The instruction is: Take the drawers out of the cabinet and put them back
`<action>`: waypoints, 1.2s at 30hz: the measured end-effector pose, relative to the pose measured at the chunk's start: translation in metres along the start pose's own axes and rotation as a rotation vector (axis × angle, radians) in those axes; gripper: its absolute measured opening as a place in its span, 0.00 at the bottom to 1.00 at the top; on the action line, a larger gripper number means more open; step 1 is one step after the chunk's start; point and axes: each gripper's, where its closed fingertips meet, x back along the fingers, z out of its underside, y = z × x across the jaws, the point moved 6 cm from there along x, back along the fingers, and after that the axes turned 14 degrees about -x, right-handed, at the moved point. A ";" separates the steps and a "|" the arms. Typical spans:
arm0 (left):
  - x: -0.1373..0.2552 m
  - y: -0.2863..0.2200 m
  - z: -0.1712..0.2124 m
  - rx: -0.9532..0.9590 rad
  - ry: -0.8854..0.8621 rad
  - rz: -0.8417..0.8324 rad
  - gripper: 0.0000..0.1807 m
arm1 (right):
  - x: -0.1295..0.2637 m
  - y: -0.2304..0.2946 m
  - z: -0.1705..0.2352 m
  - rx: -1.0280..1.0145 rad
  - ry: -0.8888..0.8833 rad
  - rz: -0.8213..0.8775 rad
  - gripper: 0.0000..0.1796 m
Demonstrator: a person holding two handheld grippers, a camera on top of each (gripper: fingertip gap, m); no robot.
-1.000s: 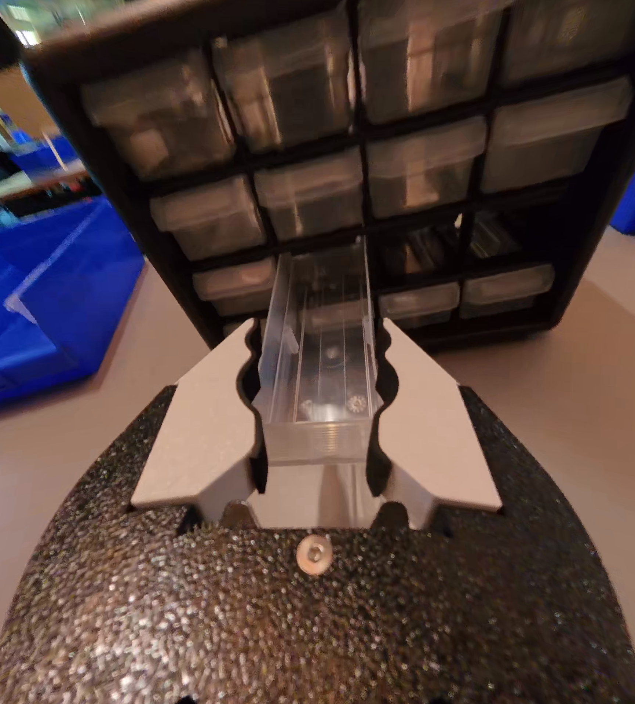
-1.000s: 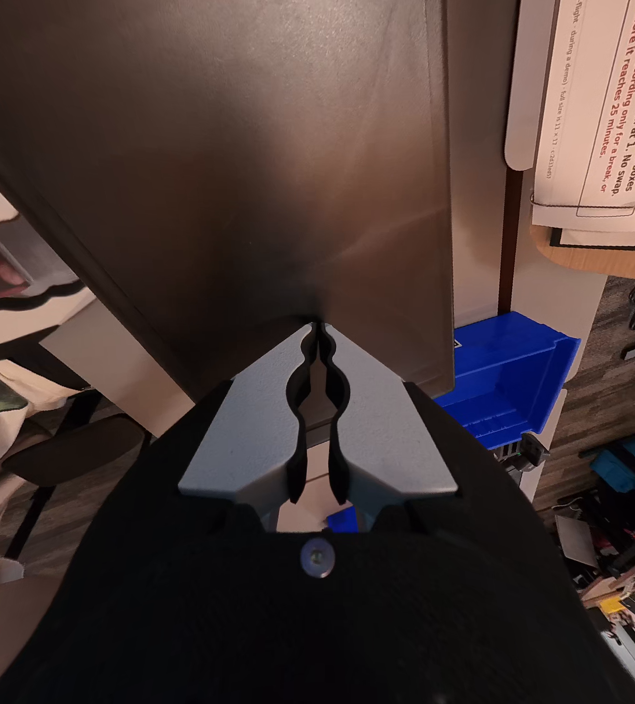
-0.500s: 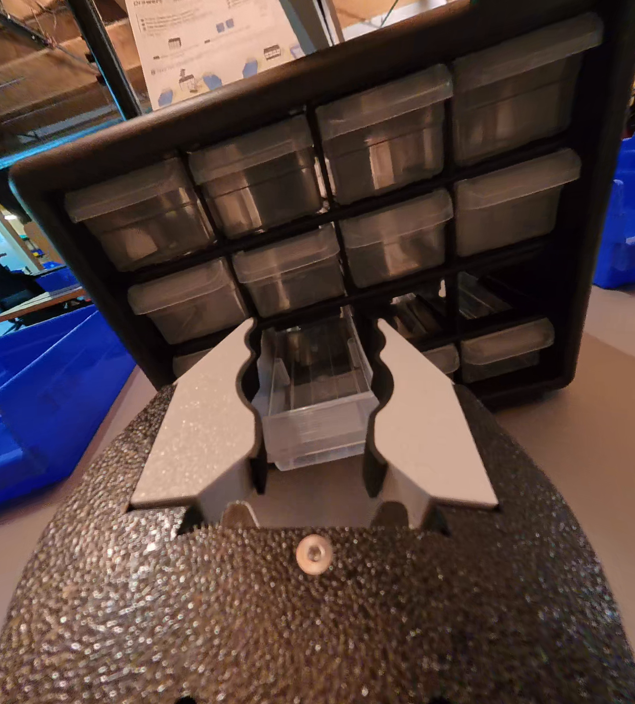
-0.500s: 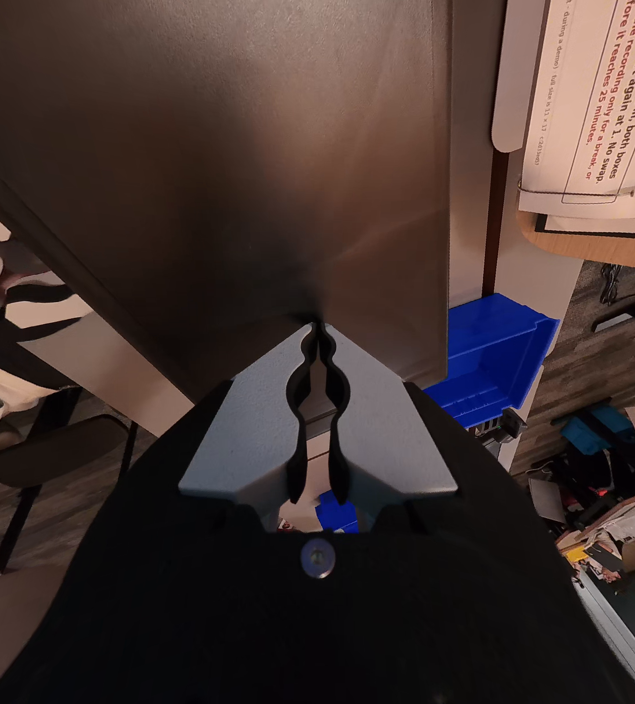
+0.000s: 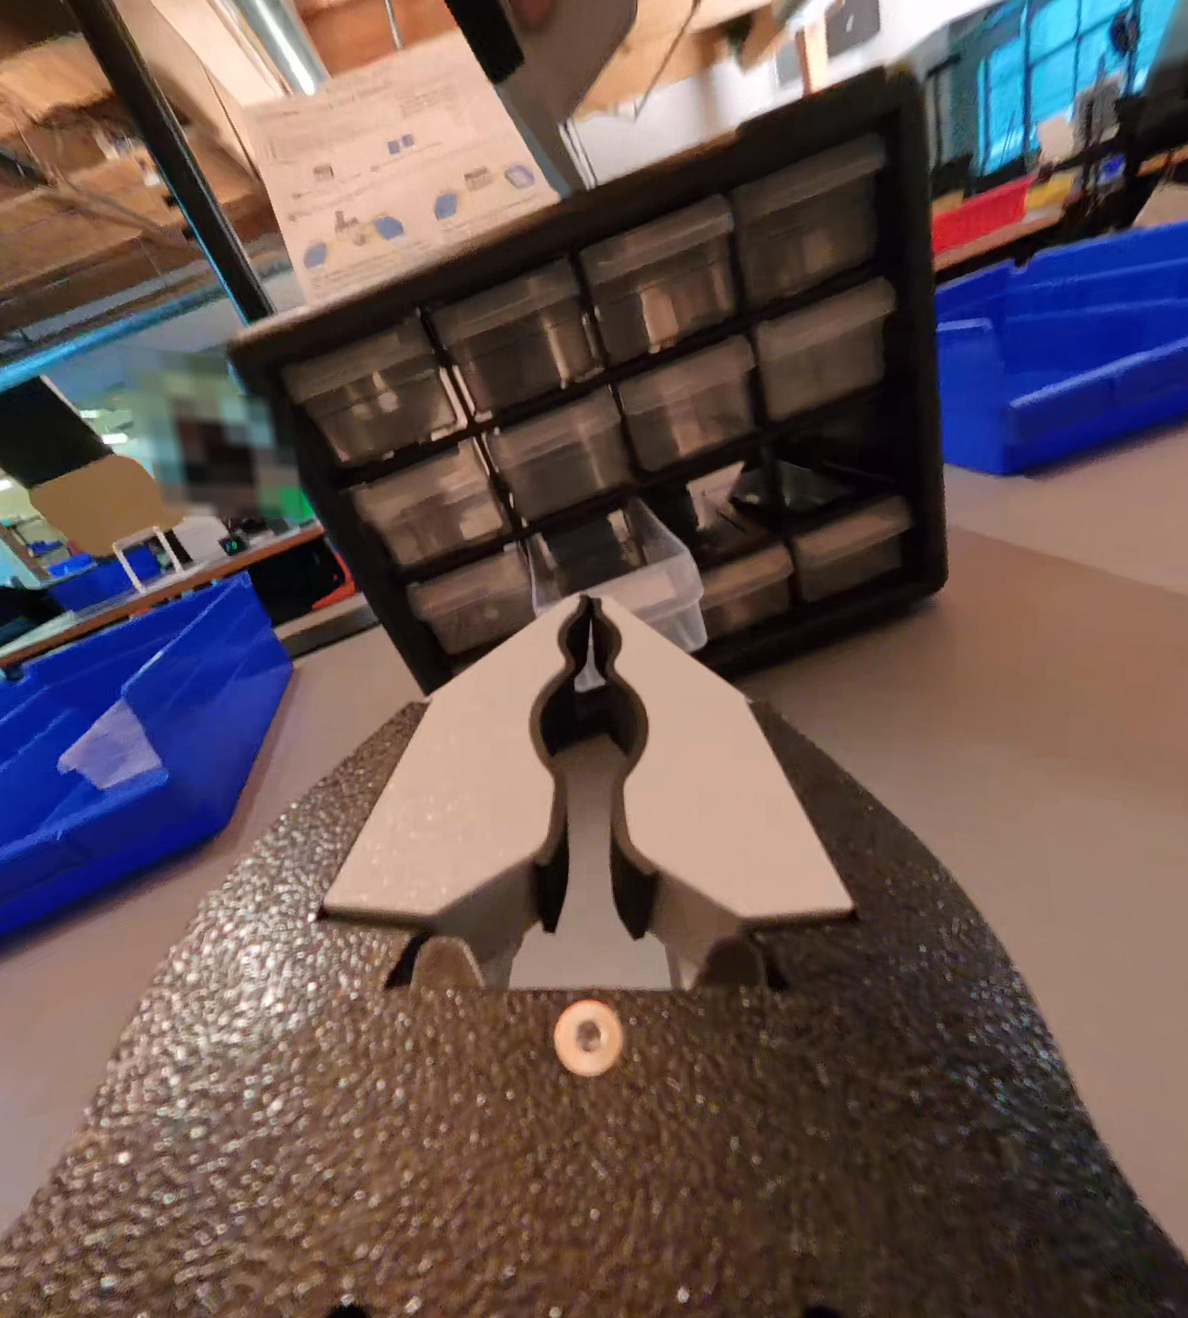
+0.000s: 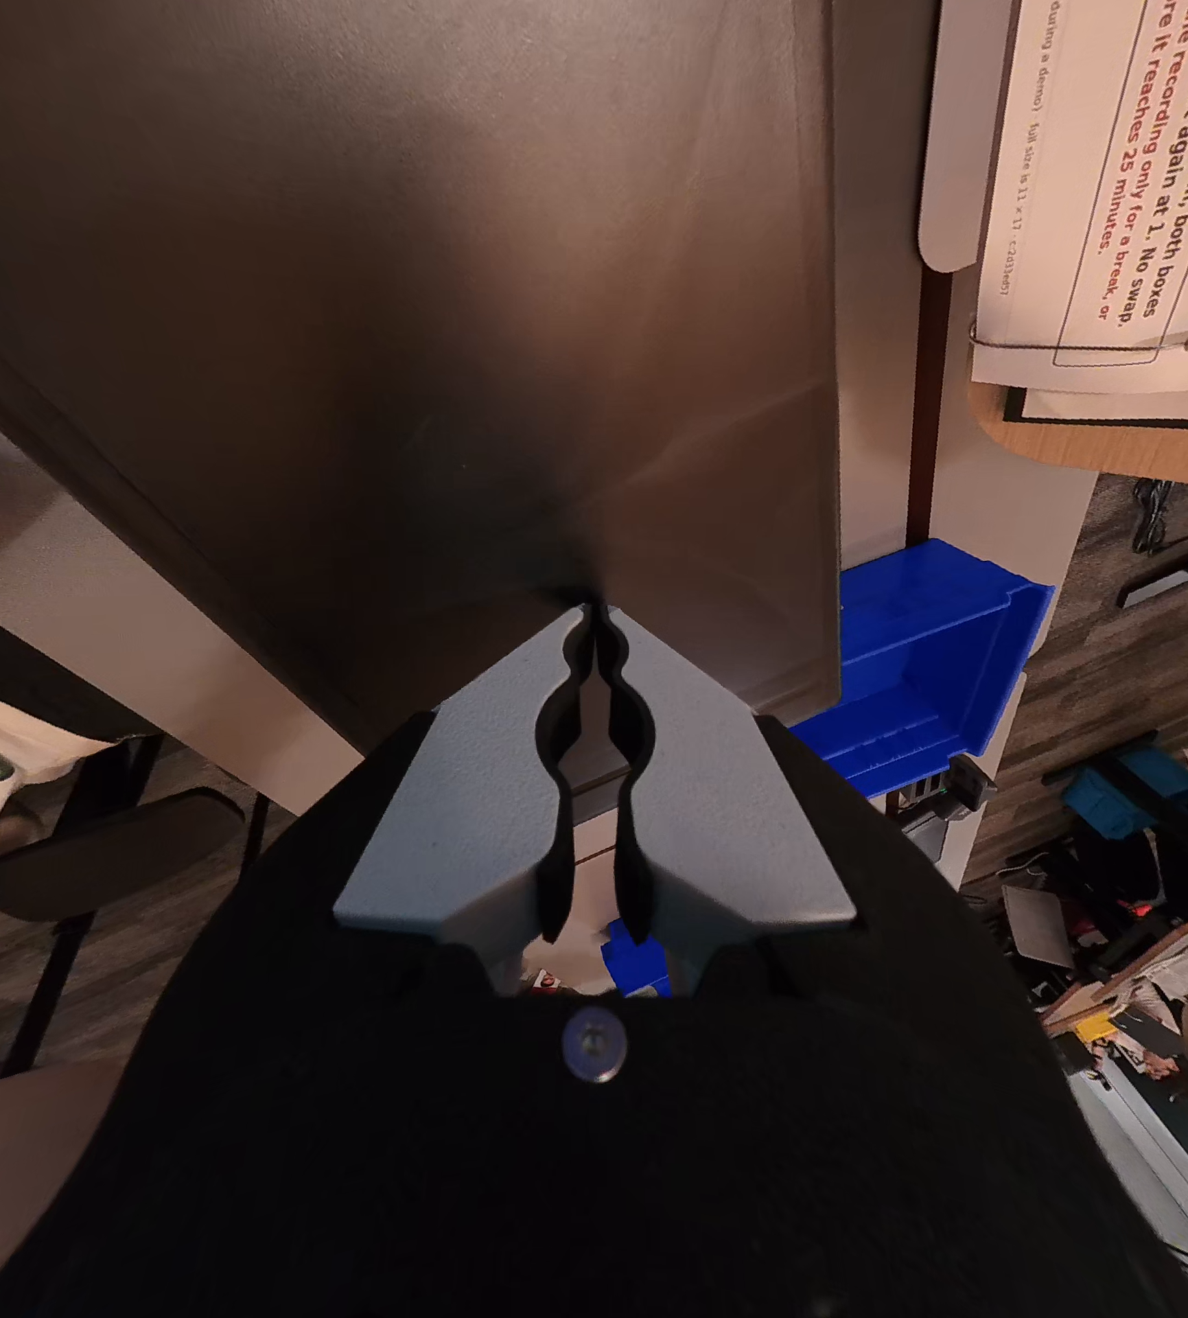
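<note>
The black cabinet (image 5: pixel 922 371) stands on the grey table with clear plastic drawers in its slots. One clear drawer (image 5: pixel 648 578) sticks partway out of a slot in the third row. Two slots (image 5: pixel 812 478) to its right look empty. My left gripper (image 5: pixel 589 606) is shut and empty, a short way in front of that drawer. My right gripper (image 6: pixel 592 610) is shut, its tips pressed against the cabinet's dark top (image 6: pixel 434 285). It also shows above the cabinet in the left wrist view (image 5: pixel 548 50).
A blue bin (image 5: pixel 113 749) sits left of the cabinet and another blue bin (image 5: pixel 1111 335) to the right. A printed sheet (image 5: pixel 398 164) stands behind the cabinet. In the right wrist view a blue bin (image 6: pixel 933 642) lies beyond the cabinet's edge, with floor clutter below.
My left gripper pushed the clear drawer into its slot, let it go, drew back and shut empty. The right gripper stayed pressed on the cabinet top.
</note>
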 end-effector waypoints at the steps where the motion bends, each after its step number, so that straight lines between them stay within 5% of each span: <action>1: 0.001 -0.001 0.002 -0.005 0.038 0.012 0.00 | 0.000 0.000 0.000 -0.002 0.002 0.004 0.00; 5: -0.014 -0.008 0.011 -0.141 0.165 0.057 0.00 | 0.000 0.001 -0.001 -0.010 0.017 0.024 0.00; 15: -0.044 -0.025 0.011 -0.427 0.175 0.002 0.00 | 0.000 0.000 -0.001 -0.014 0.017 0.002 0.00; 28: -0.106 -0.018 0.021 -0.509 0.220 0.056 0.00 | 0.000 0.001 -0.001 -0.007 0.026 0.014 0.00; 36: -0.087 -0.016 0.013 -0.477 0.118 0.088 0.00 | 0.000 0.001 -0.002 -0.002 0.035 0.024 0.00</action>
